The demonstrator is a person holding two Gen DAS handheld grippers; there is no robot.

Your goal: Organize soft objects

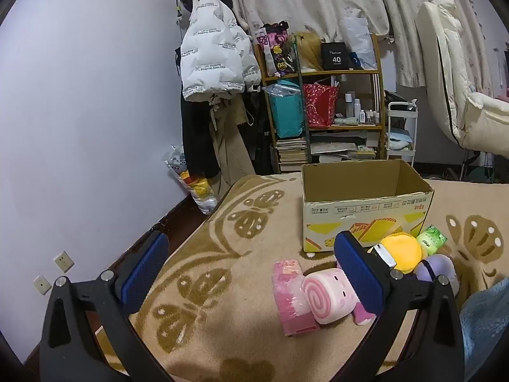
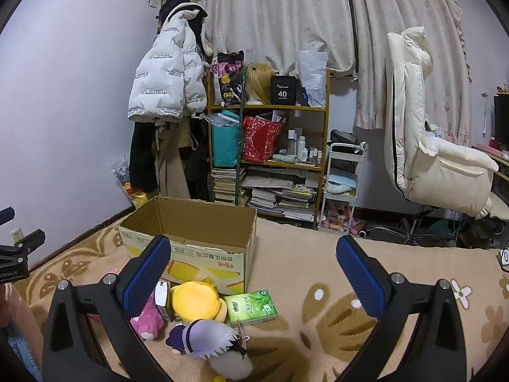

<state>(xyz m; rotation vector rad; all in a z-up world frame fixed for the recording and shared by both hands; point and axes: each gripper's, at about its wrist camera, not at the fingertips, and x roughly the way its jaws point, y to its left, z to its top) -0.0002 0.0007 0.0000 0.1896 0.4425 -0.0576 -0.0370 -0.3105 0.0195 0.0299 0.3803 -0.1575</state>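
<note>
In the left wrist view, the left tool [image 1: 251, 273] was held spread and empty above the beige patterned blanket [image 1: 241, 248]; a pink swirl-faced plush roll [image 1: 327, 296] lay in front of the open cardboard box [image 1: 366, 210], apparently awaiting the first pickup.

In the right wrist view, the right tool [image 2: 254, 277] was likewise spread, empty. A yellow round plush [image 2: 197, 300], a green tissue pack [image 2: 251, 306] and a purple-haired plush doll [image 2: 206, 337] were seen in front of the box; closing on one was judged next.

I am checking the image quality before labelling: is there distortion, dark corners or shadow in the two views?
Left wrist view: strong fisheye bending, black corners, and a soft shadow on the blanket below the open left gripper. Right wrist view: the same curved edges and black corners; the cardboard box is sharp, and the purple plush casts a soft shadow.
</note>
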